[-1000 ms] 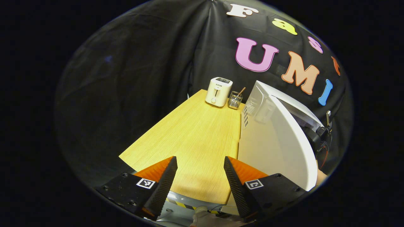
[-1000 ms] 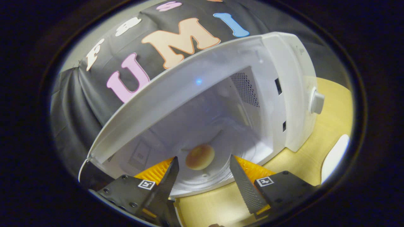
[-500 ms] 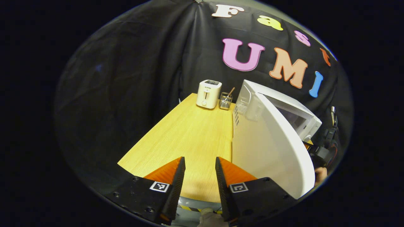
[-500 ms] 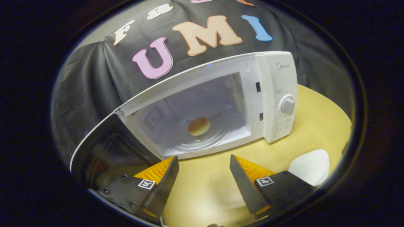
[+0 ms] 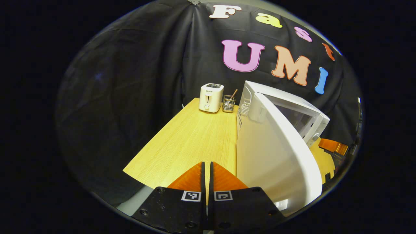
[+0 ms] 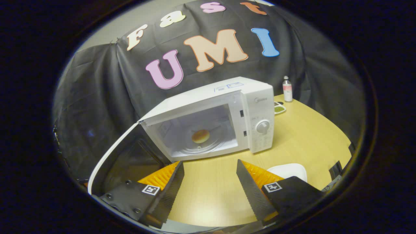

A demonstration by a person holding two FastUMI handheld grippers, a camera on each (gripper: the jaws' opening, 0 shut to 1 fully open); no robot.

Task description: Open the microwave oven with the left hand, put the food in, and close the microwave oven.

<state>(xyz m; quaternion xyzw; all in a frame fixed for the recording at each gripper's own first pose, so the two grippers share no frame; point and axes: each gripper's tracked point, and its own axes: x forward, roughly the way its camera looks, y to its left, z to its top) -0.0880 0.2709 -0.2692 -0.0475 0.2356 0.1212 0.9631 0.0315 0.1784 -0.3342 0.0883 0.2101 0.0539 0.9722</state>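
Observation:
The white microwave [image 6: 256, 97] stands on the wooden table [image 6: 308, 136] with its door [image 6: 113, 156] swung wide to the left. A round bun [image 6: 200, 136] lies on the glass turntable inside. My right gripper [image 6: 209, 182] is open and empty, held back over the table in front of the oven. In the left gripper view the door's white outer face [image 5: 276, 156] stands just right of my left gripper [image 5: 206, 175], whose fingers are closed together with nothing between them. The other gripper [image 5: 333, 146] shows at the far right past the door.
A white toaster [image 5: 211, 97] and a wire cup with a stick [image 5: 229, 104] stand at the table's far end. A white plate [image 6: 287, 170] lies near my right gripper. A small bottle [image 6: 287, 89] and a small dish [image 6: 279, 109] sit behind the microwave's right side.
My right gripper has pulled back out of the oven, leaving the bun on the turntable. My left gripper's fingers have closed from wide apart to together.

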